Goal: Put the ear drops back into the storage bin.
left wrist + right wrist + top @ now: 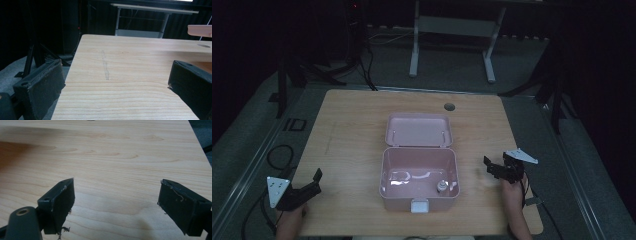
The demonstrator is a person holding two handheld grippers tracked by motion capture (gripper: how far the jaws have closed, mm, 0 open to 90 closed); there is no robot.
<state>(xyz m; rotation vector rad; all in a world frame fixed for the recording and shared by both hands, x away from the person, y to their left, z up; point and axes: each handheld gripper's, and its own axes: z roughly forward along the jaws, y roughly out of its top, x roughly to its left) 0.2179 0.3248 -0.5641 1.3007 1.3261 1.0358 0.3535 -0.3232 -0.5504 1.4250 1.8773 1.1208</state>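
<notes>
High view: wooden table (pixel 352 130) in a dark room, grey floor (pixel 452 65).

The small grey thing (pixel 441 186) in the near right corner of the pink box (pixel 384 170) is too small and dim to identify. A pale glare on the box floor blurs whatever lies beneath it. The person's hands (pixel 512 192) are cut off by the near edge of the high view, forearms mostly out of frame. In the left gripper view, a pink edge (pixel 200 30) at the far right is cropped by the frame, and both black jaws run off the bottom. In the right gripper view, a dark shadow falls over the worktop (pixel 120 157) at the left, its source out of frame. The room beyond the worktop is too dark to read.
</notes>
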